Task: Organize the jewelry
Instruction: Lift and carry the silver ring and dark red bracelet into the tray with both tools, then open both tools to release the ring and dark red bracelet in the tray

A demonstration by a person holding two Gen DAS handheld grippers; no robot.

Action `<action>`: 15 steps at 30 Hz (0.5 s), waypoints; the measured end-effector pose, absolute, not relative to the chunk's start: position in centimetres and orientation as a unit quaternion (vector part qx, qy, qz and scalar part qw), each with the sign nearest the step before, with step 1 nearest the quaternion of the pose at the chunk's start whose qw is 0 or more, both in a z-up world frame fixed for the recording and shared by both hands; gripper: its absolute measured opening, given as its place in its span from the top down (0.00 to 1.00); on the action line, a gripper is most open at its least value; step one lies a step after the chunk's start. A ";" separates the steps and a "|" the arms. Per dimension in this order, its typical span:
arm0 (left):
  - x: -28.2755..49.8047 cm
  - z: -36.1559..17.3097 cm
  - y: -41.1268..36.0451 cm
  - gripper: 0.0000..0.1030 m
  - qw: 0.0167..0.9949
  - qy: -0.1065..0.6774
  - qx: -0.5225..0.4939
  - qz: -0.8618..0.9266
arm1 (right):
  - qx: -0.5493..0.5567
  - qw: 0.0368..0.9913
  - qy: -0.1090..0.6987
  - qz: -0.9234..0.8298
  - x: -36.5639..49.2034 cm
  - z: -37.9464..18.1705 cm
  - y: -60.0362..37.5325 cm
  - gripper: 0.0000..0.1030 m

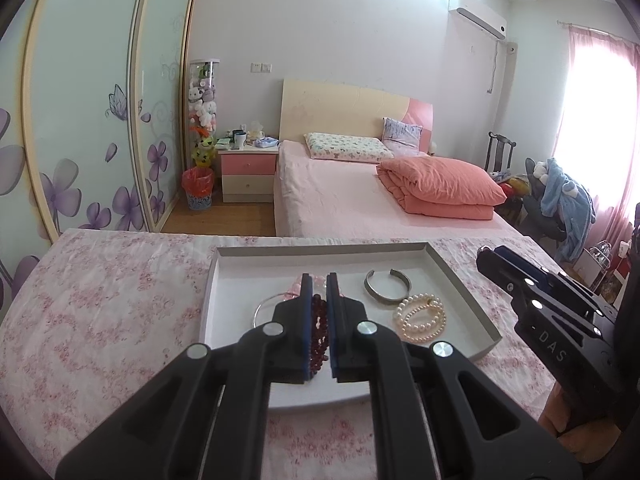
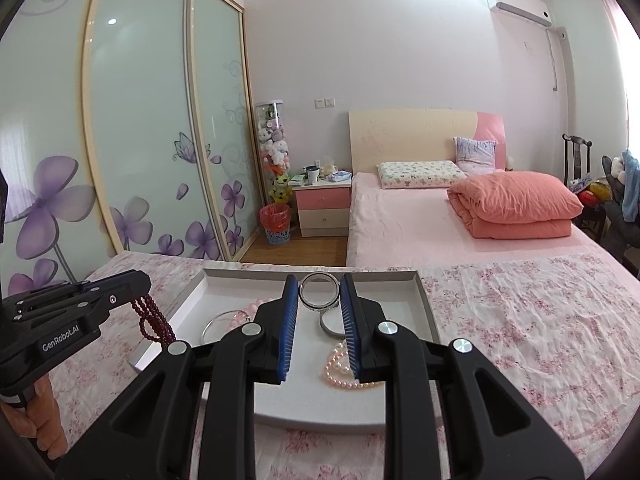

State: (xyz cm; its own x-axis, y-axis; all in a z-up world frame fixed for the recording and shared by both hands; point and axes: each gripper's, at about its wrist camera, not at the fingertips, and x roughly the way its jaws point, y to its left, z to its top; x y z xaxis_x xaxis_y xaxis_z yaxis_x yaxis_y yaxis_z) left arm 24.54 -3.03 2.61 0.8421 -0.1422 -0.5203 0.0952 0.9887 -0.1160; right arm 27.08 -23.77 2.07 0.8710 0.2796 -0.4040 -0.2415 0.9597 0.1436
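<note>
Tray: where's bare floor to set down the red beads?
Tray: bare along its near edge, under the left gripper holding the red beads. Crowded right: metal cuff, pearl bracelet. Thin bangle sits left.

We see matt black plastic on both grippers, left (image 1: 320, 280) and right (image 2: 319, 280), with bright metal pins and ribbed blue rubbery pads (image 2: 291, 322). The tray (image 1: 452, 276) looks like matt white card with grey walls. The cuff (image 1: 387, 291) is dull brushed metal, the bangle (image 2: 317, 293) polished metal. The pearls (image 1: 422, 317) are glossy, the red beads (image 2: 154, 322) dark and shiny. The tablecloth (image 1: 108, 300) is creased floral cloth.
</note>
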 end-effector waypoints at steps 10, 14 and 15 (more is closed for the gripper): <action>27.1 0.6 -3.1 0.92 0.953 0.294 -0.047 -0.065 | 0.060 0.955 0.255 0.137 29.8 -0.2 -23.1 0.78; 27.9 0.1 -3.0 0.92 0.951 0.299 -0.048 -0.066 | 0.060 0.953 0.264 0.137 30.5 -1.0 -22.8 0.78; 28.2 -0.1 -3.0 0.92 0.950 0.301 -0.048 -0.067 | 0.059 0.952 0.266 0.136 30.6 -1.2 -22.7 0.78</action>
